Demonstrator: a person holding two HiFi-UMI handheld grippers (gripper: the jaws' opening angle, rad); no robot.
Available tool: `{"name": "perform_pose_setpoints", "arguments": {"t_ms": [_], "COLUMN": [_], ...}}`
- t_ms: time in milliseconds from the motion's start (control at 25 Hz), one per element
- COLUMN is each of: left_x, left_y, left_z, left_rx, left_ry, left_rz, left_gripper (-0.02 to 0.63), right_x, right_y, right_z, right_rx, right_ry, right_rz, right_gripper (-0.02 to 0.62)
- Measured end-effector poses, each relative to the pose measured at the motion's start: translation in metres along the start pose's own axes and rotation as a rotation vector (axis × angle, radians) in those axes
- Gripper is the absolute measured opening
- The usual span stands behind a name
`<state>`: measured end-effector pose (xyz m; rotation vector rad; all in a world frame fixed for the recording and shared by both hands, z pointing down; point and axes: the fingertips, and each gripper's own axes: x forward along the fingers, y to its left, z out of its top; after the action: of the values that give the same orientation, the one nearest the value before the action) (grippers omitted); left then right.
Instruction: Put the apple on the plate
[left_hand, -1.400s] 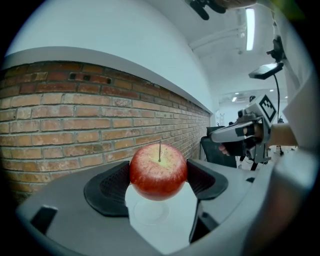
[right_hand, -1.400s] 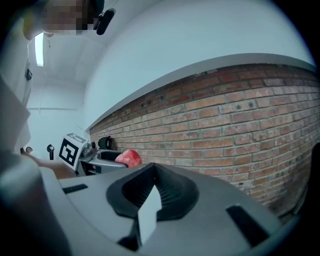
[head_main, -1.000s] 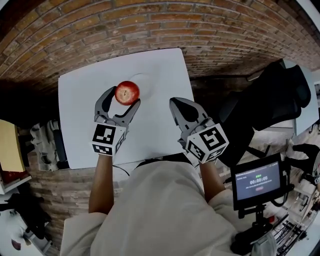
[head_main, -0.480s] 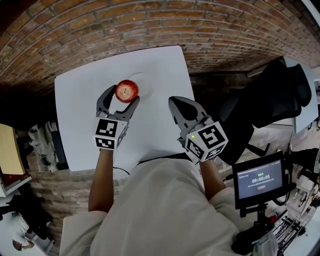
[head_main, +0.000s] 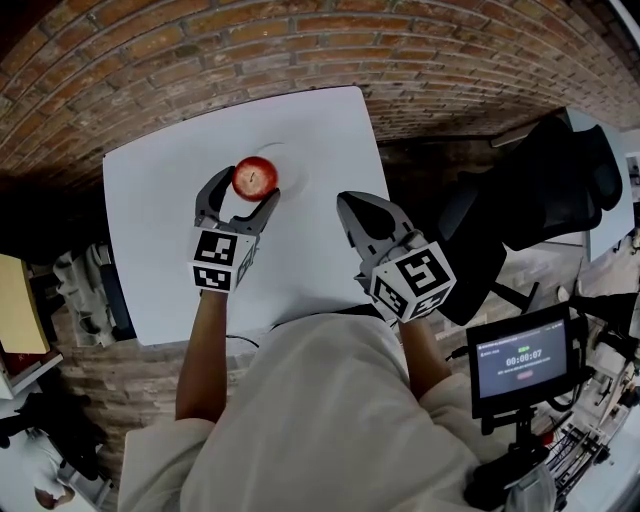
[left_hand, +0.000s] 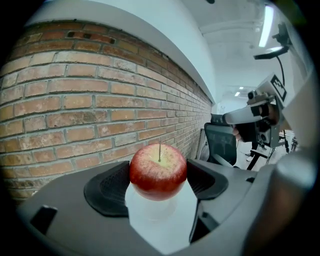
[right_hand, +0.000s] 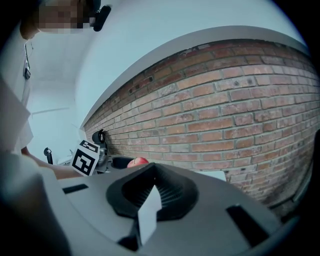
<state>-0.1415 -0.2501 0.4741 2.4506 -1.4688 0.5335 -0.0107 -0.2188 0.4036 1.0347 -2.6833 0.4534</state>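
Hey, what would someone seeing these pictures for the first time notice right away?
The red apple stands out, clamped in the left gripper over the far part of the white table, at the edge of a faint white plate. A brick wall fills the background. The right gripper hangs shut and empty near the table's right edge.

Three cams: one up top, one riding each gripper.

Head cam stares steeply down at the white worktop (head_main: 320, 130), with the left gripper (head_main: 247, 192) and right gripper (head_main: 368, 212) both in frame. Each gripper cam sits low and tight behind its own fingers (left_hand: 107, 187), facing the brick wall (left_hand: 75, 100). All three catch the apple (head_main: 255, 176) between the left fingers; the right cam sees it small, beyond its fingers.
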Motion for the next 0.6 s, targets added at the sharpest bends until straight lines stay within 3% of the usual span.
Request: {"name": "perform_pose_setpoints", "arguments": {"t_ms": [600], "left_x": [0.025], "left_y": [0.006], "left_z": [-0.022], "left_rx": [0.007], "left_ry": [0.053], "left_rz": [-0.02], "left_gripper": [0.356], "right_x": [0.006], "right_y": [-0.003], "right_z": [-0.015], "right_rx": [0.001], "right_ry": [0.042], "right_rz": [0.009], "right_gripper": [0.003]}}
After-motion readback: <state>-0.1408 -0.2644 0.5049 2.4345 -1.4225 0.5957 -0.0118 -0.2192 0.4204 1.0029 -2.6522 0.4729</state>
